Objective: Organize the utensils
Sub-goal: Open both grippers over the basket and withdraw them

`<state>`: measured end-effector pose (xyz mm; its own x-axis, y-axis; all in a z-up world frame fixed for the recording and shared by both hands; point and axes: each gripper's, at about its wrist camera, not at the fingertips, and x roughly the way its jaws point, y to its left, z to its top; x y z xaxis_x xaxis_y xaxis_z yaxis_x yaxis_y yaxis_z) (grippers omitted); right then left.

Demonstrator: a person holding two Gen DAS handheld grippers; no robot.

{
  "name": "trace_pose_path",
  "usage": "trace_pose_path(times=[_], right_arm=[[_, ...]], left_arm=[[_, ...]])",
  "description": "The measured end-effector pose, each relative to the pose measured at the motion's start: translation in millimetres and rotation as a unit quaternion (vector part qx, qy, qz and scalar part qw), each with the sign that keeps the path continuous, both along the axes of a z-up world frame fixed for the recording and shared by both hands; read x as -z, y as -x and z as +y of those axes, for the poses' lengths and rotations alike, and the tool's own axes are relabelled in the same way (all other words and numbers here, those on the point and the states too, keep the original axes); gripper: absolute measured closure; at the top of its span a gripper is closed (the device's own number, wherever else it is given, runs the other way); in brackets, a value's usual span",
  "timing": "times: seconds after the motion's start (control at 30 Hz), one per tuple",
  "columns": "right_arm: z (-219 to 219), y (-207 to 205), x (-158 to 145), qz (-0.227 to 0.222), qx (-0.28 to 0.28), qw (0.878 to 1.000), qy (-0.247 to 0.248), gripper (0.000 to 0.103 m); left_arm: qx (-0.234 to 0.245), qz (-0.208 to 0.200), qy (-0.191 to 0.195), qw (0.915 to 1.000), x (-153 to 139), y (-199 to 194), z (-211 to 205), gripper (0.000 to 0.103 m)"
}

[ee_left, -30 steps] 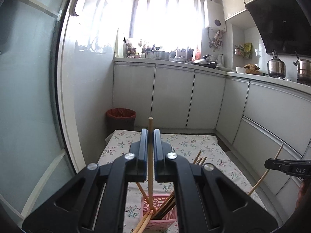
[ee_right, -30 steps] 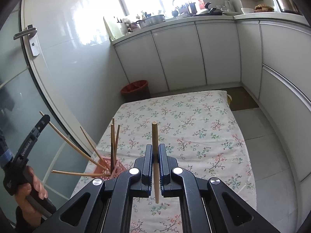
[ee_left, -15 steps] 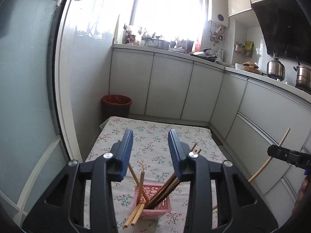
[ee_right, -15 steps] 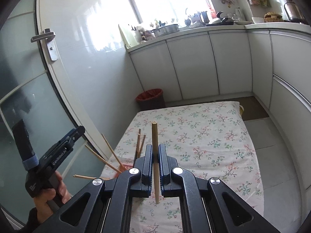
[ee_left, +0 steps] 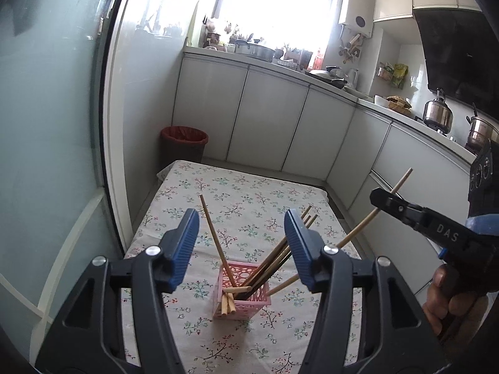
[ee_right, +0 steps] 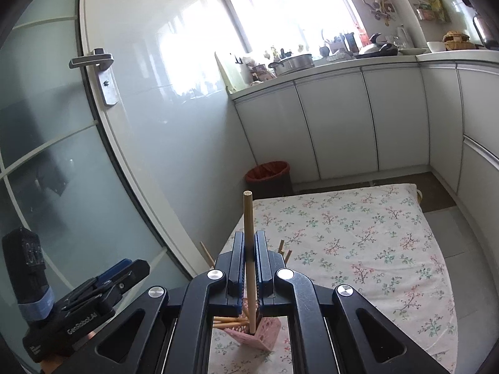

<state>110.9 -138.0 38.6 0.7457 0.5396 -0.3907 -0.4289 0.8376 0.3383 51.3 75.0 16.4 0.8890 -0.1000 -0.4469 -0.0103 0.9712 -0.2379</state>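
Wooden, light and stiff, the chopstick (ee_right: 248, 249) sits clamped mid-shaft in the right gripper (ee_right: 249, 251), above the pink basket (ee_left: 241, 293) on the floral tabletop (ee_left: 249, 193). The left gripper (ee_left: 241, 244), jaws just opened and empty, hovers at the basket's six o'clock.

Chopstick (ee_right: 249, 243) in right tool (ee_right: 249, 268)

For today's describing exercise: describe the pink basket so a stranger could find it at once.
Find the table with the flowered cloth. Near its front stands a small pink basket with lattice sides, chopsticks poking out at angles. Nothing else lies on the cloth.
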Motion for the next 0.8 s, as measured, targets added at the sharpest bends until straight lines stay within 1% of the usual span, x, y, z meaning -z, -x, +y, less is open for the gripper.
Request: trace_pose_path(times=[0.07,0.27,0.37,0.43,0.5,0.63,0.67,0.7,0.73,0.77,0.8], right_arm=[[8,-5,5,0.005,-0.002,1.000,0.007,0.097],[32,-14,20,0.010,0.001,0.998,0.059,0.097],[37,-17,27,0.019,-0.006,0.998,0.065,0.097],[36,-19,30,0.030,-0.014,0.998,0.057,0.096],[30,-18,28,0.035,-0.014,0.998,0.042,0.089],[14,-10,17,0.027,-0.006,0.999,0.024,0.085],[9,-6,14,0.026,-0.003,0.999,0.022,0.082],[6,-3,11,0.026,0.001,0.999,0.022,0.076],[2,1,7,0.025,0.007,0.999,0.023,0.071],[-4,6,4,0.023,0.014,0.999,0.025,0.064],[-9,11,0,0.023,0.020,0.999,0.025,0.059]], left_arm=[[0.001,0.002,0.000,1.0000,1,0,2,0.045],[0.002,0.013,0.003,0.9999,5,-4,8,0.045],[0.003,0.017,0.006,0.9998,5,-4,8,0.045],[0.005,0.018,0.003,0.9998,5,-3,6,0.044],[0.005,0.020,0.000,0.9998,4,-2,4,0.040],[0.006,0.024,-0.002,0.9997,2,1,2,0.038],[0.008,0.026,-0.004,0.9996,1,2,-1,0.037],[0.009,0.027,-0.007,0.9996,-1,3,-3,0.034],[0.010,0.028,-0.009,0.9995,-2,5,-5,0.033],[0.011,0.029,-0.012,0.9995,-3,8,-7,0.030],[0.012,0.029,-0.014,0.9994,-5,10,-9,0.027]])
